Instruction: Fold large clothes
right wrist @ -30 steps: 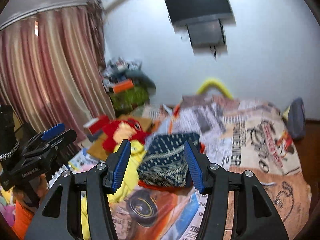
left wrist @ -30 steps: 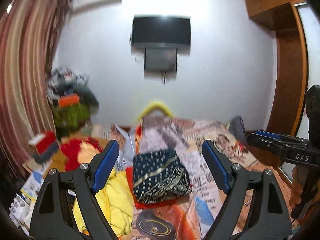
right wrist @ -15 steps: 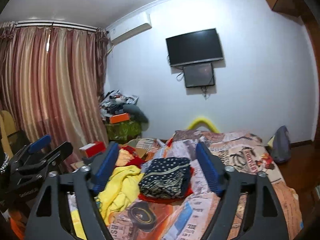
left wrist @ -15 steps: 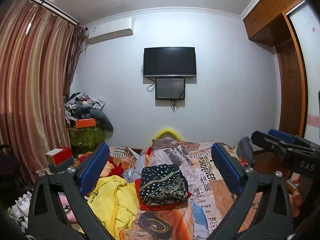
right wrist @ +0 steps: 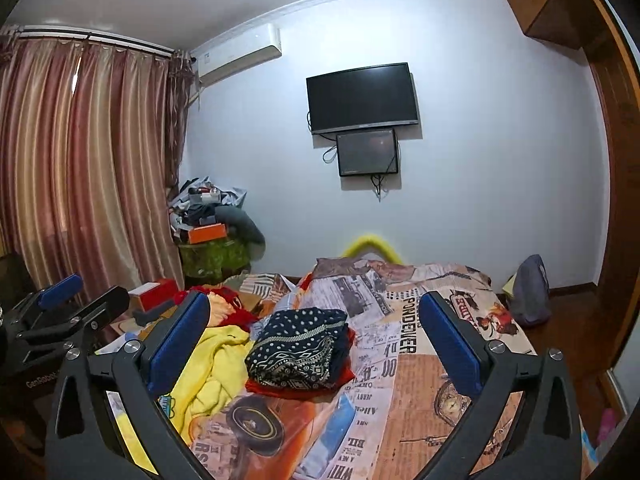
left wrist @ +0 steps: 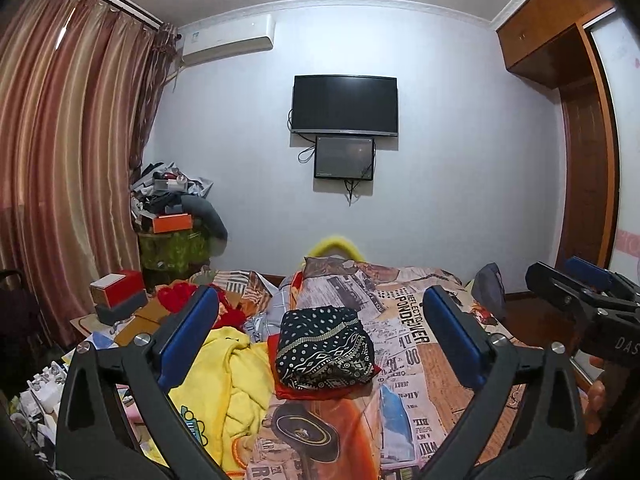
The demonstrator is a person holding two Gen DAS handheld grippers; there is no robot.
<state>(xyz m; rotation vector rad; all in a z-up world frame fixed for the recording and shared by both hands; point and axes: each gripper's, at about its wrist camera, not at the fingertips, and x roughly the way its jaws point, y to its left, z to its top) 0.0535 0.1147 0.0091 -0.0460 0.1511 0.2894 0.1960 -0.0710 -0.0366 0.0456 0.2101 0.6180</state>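
A folded dark navy patterned garment (left wrist: 325, 348) lies on a folded red one (left wrist: 320, 390) on the printed bedspread (left wrist: 404, 344); it also shows in the right wrist view (right wrist: 298, 346). A crumpled yellow garment (left wrist: 224, 376) lies to its left, also seen in the right wrist view (right wrist: 204, 368). My left gripper (left wrist: 320, 340) is open and empty, held above the near end of the bed. My right gripper (right wrist: 316, 336) is open and empty too, beside it. Each gripper shows at the edge of the other's view.
The bedspread (right wrist: 420, 360) covers the bed. A red plush and boxes (left wrist: 120, 296) clutter the left side. A cluttered stand (left wrist: 176, 240) and curtains (left wrist: 60, 160) are at left. A grey bag (right wrist: 530, 292) and a wooden wardrobe (left wrist: 588, 184) are at right. A TV (left wrist: 344, 106) hangs on the far wall.
Both grippers have pulled back and up from the folded stack, so more of the room shows. The right gripper's jaws have opened wider. The clothes have not moved.
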